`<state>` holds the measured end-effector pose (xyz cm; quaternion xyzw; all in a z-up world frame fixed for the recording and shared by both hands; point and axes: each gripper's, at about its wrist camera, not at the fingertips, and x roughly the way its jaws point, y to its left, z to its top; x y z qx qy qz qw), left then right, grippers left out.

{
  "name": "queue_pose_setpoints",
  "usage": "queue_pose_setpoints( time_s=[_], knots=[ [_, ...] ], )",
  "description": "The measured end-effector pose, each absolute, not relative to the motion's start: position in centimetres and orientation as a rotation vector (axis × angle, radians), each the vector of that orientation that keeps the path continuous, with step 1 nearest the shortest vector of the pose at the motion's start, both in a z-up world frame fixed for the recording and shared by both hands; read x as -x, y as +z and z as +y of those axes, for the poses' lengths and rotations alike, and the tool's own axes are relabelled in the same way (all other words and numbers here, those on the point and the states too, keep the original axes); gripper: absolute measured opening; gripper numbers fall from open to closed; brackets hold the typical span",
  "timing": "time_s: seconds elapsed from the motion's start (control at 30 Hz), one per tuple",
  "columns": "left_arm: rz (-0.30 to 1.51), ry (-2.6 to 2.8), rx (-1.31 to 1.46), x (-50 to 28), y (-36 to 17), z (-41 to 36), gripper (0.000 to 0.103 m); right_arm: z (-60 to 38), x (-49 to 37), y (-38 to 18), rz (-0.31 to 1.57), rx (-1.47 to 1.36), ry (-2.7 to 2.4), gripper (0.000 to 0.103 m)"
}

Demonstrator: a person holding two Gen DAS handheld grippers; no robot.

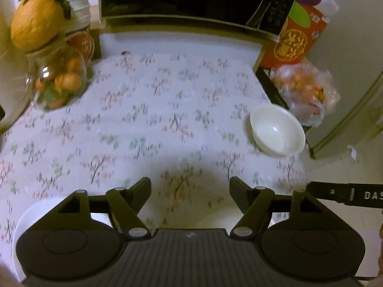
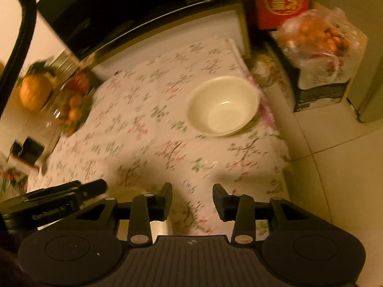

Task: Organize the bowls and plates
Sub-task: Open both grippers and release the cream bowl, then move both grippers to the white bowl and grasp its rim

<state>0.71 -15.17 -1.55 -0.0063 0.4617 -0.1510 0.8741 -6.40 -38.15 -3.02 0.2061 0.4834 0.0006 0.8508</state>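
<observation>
Both grippers are empty: the left gripper (image 1: 190, 186) stands wide apart, the right gripper (image 2: 192, 192) narrower, with only cloth (image 1: 148, 100) between the jaws. The bowl (image 2: 223, 105) sits upright near the table's far right corner, apart from both. A white plate (image 1: 26, 217) shows beneath the left gripper. Judged next step: approach the bowl with the right gripper, straddle the near rim, and close firmly before lifting.
</observation>
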Motion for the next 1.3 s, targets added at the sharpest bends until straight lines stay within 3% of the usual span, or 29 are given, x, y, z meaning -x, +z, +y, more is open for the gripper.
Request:
queue_pose_setpoints(
  time_s=[0.23, 0.4, 0.8, 1.03, 1.17, 1.3],
  knots=[
    [0.956, -0.341, 0.015, -2.8, -1.9, -17.1, 0.086, -41.2, 4.9, -3.6, 1.009, -0.518, -0.092, 0.05],
    [0.961, -0.378, 0.069, -4.3, -2.1, -18.6, 0.09, -43.2, 3.9, -4.4, 1.014, -0.579, -0.151, 0.056],
    [0.978, -0.425, 0.121, -7.4, -3.5, -22.4, 0.09, -44.9, 0.9, -5.6, 1.015, -0.583, -0.241, 0.061],
    [1.004, -0.43, 0.134, -8.5, -5.1, -24.0, 0.079, -44.8, 0.0, -6.4, 1.025, -0.579, -0.254, 0.061],
    [1.027, -0.451, 0.132, -8.4, -6.0, -24.8, 0.063, -44.3, -0.2, -6.7, 1.029, -0.576, -0.229, 0.059],
    [1.035, -0.461, 0.133, -8.2, -6.5, -25.2, 0.054, -44.0, -0.4, -7.2, 1.033, -0.584, -0.217, 0.045]
  ],
)
